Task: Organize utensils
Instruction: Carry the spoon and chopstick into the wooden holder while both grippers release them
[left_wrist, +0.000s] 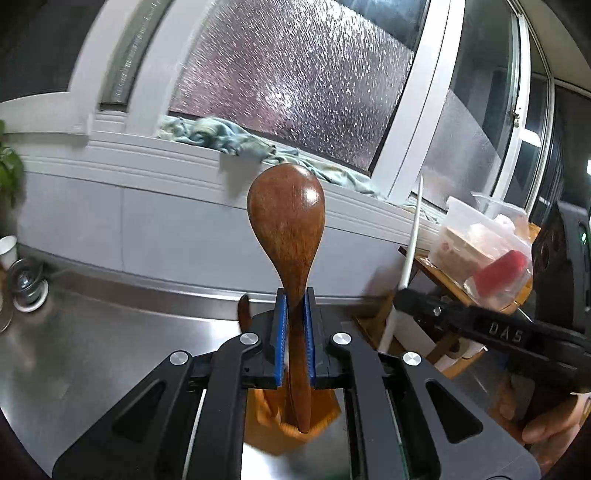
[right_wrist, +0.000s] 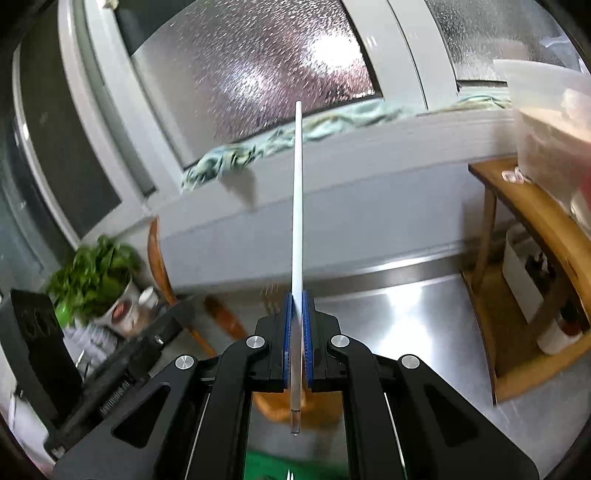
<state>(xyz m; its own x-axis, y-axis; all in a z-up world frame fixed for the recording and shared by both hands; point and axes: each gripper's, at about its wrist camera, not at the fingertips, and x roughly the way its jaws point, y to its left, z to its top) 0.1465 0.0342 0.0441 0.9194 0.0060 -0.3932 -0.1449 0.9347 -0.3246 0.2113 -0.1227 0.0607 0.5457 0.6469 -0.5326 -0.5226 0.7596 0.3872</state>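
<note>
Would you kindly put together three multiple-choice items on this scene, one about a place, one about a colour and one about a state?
1. Where does the crumpled cloth lie?
A. on the window sill
B. on the steel counter
C. on the wooden shelf

2. What colour are the pads on the fingers?
A. red
B. blue
C. green

3. What is the left hand-held gripper doing?
A. standing open
B. shut on a wooden spoon
C. shut on a cup

Answers:
1 A: the cloth is bunched along the sill under the frosted pane.
2 B: the pads are blue.
3 B: the left hand-held gripper clamps the wooden spoon by its neck, while the right hand-held gripper clamps a thin white stick.
</note>
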